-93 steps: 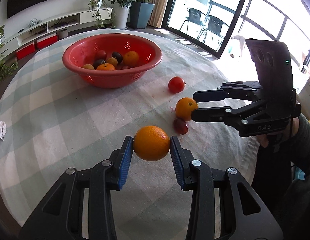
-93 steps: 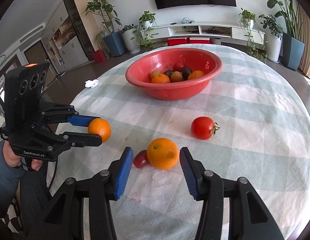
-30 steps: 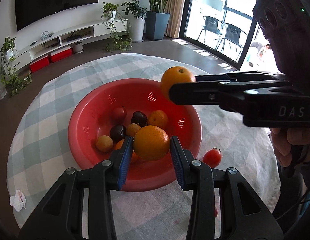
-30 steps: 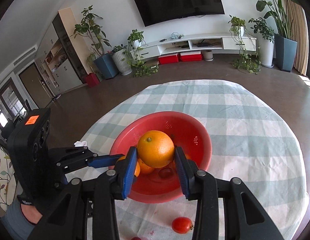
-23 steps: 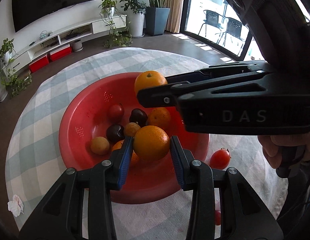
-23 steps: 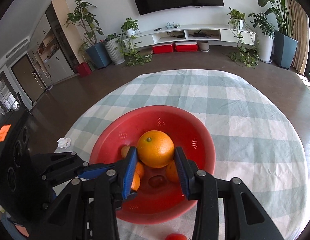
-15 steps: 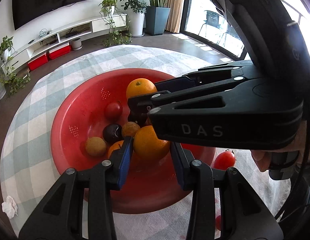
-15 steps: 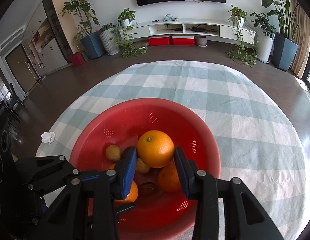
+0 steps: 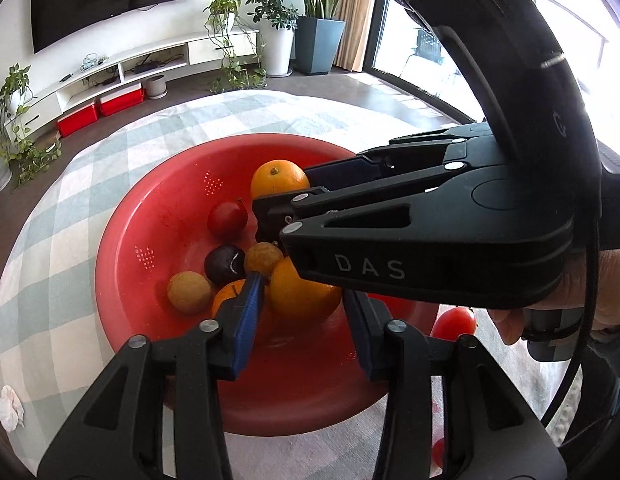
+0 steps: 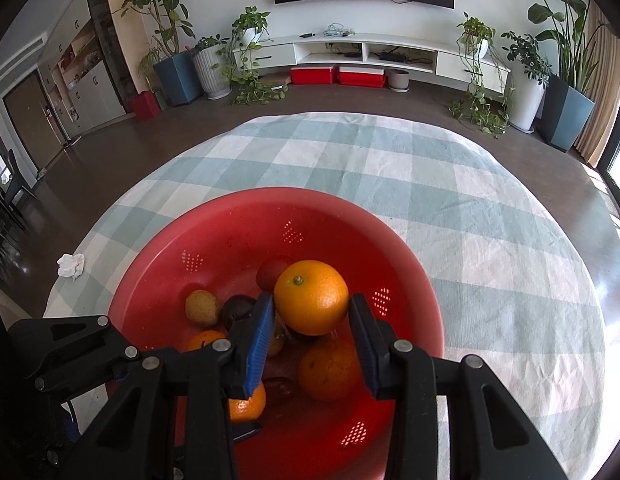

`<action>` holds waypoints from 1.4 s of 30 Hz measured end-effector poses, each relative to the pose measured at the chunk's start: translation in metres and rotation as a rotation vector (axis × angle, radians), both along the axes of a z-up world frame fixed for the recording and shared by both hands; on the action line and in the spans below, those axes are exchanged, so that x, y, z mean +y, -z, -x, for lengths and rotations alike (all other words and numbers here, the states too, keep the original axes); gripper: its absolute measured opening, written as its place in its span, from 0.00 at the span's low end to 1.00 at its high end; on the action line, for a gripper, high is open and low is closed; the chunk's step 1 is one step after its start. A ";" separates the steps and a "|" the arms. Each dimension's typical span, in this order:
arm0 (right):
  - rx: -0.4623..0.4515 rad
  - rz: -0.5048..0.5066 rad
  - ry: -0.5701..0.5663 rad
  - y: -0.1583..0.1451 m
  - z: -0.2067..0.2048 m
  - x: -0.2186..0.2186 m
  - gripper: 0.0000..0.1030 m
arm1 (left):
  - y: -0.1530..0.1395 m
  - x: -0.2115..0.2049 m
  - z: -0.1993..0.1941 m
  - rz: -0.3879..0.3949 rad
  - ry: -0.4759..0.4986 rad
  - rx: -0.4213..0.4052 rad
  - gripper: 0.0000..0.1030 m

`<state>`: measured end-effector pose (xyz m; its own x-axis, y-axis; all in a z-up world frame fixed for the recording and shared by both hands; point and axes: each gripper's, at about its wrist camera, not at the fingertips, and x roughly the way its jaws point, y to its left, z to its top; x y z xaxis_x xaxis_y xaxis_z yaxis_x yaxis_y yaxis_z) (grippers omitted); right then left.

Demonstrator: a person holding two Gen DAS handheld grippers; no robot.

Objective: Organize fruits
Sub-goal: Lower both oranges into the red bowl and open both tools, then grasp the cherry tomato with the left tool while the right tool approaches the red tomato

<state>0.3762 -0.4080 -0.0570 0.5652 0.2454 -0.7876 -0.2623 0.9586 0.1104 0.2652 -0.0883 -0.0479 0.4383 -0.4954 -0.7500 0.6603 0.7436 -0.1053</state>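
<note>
Downward-tilted over the red bowl (image 10: 158, 276), left hand-held gripper (image 9: 304, 312) jaws opening around an orange (image 9: 302, 290), right hand-held gripper (image 10: 311, 322) clamps another orange (image 10: 311, 296).

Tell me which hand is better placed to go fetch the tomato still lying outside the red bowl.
Left, probably. The left gripper is opening, its orange already down among the fruit in the red bowl, so it frees first. The right gripper is still clamped on its orange. The tomato sits just past the rim.

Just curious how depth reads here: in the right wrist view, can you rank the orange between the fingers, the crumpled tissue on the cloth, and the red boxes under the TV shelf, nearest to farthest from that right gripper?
1. Orange, between the right gripper's fingers.
2. Crumpled tissue, left on the tablecloth.
3. Red boxes, far back on the floor.
</note>
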 end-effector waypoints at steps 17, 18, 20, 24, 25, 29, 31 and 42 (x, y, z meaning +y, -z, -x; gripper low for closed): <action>-0.084 -0.076 0.032 -0.032 0.035 -0.025 0.62 | -0.027 0.012 0.025 0.043 -0.020 -0.067 0.88; -0.107 -0.094 0.041 -0.038 0.043 -0.031 0.65 | -0.030 0.014 0.030 0.047 -0.027 -0.077 0.92; -0.148 -0.130 0.059 -0.048 0.060 -0.045 0.70 | -0.036 0.018 0.040 0.048 -0.035 -0.090 0.92; -0.192 -0.179 0.113 -0.052 0.097 -0.073 0.74 | -0.038 0.022 0.068 0.051 -0.042 -0.087 0.95; -0.191 -0.195 0.127 -0.050 0.107 -0.080 0.74 | -0.036 0.022 0.075 0.047 -0.040 -0.088 0.97; -0.176 -0.228 0.154 -0.039 0.142 -0.091 0.76 | -0.021 0.016 0.108 0.020 -0.009 -0.046 0.98; -0.170 -0.235 0.155 -0.031 0.158 -0.091 0.76 | -0.010 0.008 0.125 -0.011 0.020 -0.030 0.98; -0.138 -0.248 0.185 0.001 0.190 -0.091 0.73 | 0.036 -0.009 0.154 -0.115 0.001 0.028 0.53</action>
<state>0.1866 -0.4988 -0.0577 0.7156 0.3031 -0.6293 -0.1149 0.9398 0.3219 0.1111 -0.0971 -0.0840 0.4158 -0.4059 -0.8139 0.6590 0.7511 -0.0379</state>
